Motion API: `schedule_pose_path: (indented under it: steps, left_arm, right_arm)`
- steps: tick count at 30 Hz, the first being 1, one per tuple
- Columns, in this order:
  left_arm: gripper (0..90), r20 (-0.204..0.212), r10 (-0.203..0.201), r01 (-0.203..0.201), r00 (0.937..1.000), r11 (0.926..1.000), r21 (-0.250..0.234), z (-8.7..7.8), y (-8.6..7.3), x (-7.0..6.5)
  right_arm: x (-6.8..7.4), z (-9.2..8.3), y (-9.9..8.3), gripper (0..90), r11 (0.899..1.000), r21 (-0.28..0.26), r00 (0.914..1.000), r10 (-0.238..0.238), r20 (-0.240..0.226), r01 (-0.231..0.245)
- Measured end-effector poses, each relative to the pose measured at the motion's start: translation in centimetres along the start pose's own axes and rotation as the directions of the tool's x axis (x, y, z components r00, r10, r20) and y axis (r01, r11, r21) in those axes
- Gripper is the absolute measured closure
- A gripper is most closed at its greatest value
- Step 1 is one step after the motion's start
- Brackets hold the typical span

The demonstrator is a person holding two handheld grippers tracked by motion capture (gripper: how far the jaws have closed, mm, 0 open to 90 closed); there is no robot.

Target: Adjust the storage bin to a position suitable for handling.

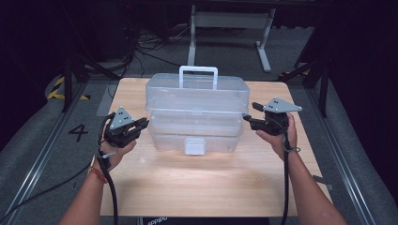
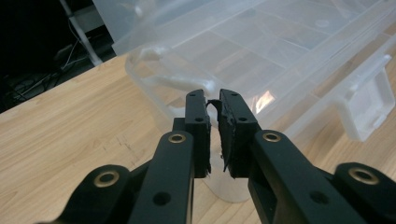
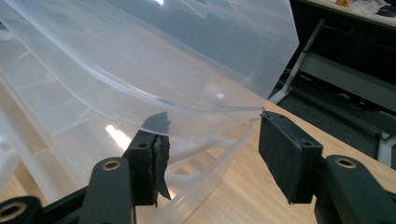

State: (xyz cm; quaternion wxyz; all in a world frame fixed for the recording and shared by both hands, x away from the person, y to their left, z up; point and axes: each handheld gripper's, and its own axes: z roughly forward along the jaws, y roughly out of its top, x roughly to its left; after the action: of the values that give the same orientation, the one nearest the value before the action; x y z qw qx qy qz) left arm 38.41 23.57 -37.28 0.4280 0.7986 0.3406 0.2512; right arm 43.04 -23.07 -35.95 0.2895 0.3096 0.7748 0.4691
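Slippage is the main risk: the clear plastic toolbox (image 1: 196, 112) is smooth, glossy and thin-walled, so a pad pressing on its curved edges could skid off, and uneven pressure from the two sides could twist a tier on its hinged arms or push the whole box across the table (image 1: 197, 183). It sits at the middle of the pale wood-grain table, its tiers fanned out, a white loop handle (image 1: 198, 75) at the far side and a frosted latch (image 1: 195, 146) facing near. At its left end the left gripper (image 2: 212, 109) has its black padded jaws nearly pressed together, a slim gap between them; whether they pinch a thin plastic edge I cannot tell. At the right end the right gripper (image 3: 212, 144) stands spread, its jaws astride the lid's rounded corner without pressing it.
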Motion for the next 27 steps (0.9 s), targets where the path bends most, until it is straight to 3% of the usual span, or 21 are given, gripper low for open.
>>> schedule_pose_path:
  steps: [6,14,20,23,27]
  left_arm:
    - [76.5,0.008,0.015,-0.015,0.9999,0.9999,0.009,-0.2,-0.6,-0.4]
    - [66.2,0.007,0.040,-0.041,0.9992,0.9991,0.014,-0.7,-1.0,-0.7]
    - [50.1,-0.009,0.026,-0.026,0.9996,0.9970,0.073,-1.2,-2.4,-0.5]
    - [44.0,-0.035,0.013,-0.008,0.9993,0.9912,0.132,-1.1,-3.8,-0.2]
    - [39.4,-0.039,-0.001,0.009,0.9992,0.9810,0.194,-1.0,-5.7,0.0]
  right_arm:
    - [-0.5,0.1,0.8,45.9,0.999,-0.029,0.9998,0.018,0.013,-0.018]
    - [-1.0,0.3,2.0,51.6,0.999,-0.053,0.9995,0.007,0.032,-0.006]
    - [-1.4,0.7,2.5,54.1,0.996,-0.084,0.9991,0.027,0.032,-0.024]
    - [-1.4,1.1,2.6,54.0,0.996,-0.082,0.9991,0.025,0.033,-0.023]
    - [-1.4,1.7,2.8,54.9,0.997,-0.080,0.9988,0.027,0.042,-0.023]
